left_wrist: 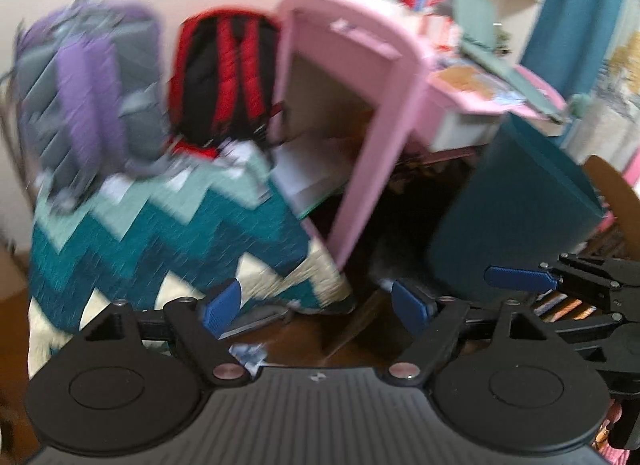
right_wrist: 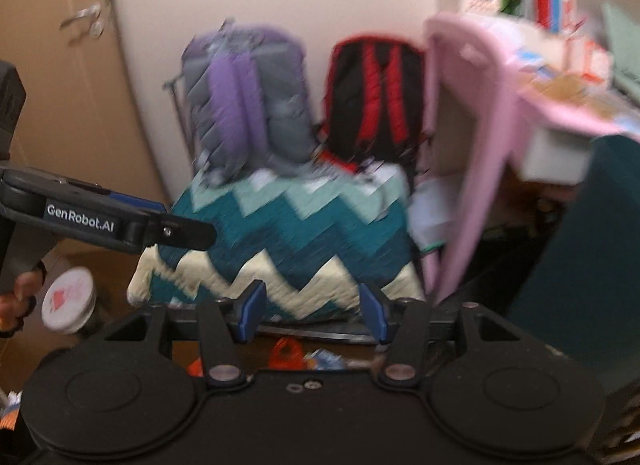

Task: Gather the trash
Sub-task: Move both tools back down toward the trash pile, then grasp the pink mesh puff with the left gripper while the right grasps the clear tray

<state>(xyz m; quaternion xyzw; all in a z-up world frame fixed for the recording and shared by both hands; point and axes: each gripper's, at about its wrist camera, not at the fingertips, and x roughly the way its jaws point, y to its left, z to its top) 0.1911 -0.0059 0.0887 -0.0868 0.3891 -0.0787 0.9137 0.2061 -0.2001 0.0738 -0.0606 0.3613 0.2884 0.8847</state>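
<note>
In the left wrist view, my left gripper point(left_wrist: 316, 305) hangs open above the dark wooden floor, with nothing between its blue pads. A crumpled blue-and-white wrapper point(left_wrist: 250, 357) lies on the floor just under it. One blue finger point(left_wrist: 518, 279) of my right gripper reaches in from the right edge. In the right wrist view, my right gripper point(right_wrist: 312, 315) is open and empty too. Below it on the floor lie an orange wrapper point(right_wrist: 286, 353) and a blue-and-white scrap point(right_wrist: 326, 361). The left gripper's finger point(right_wrist: 180, 233) juts in from the left, held by a hand point(right_wrist: 16, 297).
A teal-and-cream zigzag quilted seat point(right_wrist: 288, 241) stands straight ahead, with a purple backpack point(right_wrist: 248, 105) and a red-and-black backpack point(right_wrist: 372, 97) behind it. A pink desk frame point(left_wrist: 384, 113) and a teal block point(left_wrist: 512, 205) are to the right. A white-lidded cup point(right_wrist: 68, 299) is low left.
</note>
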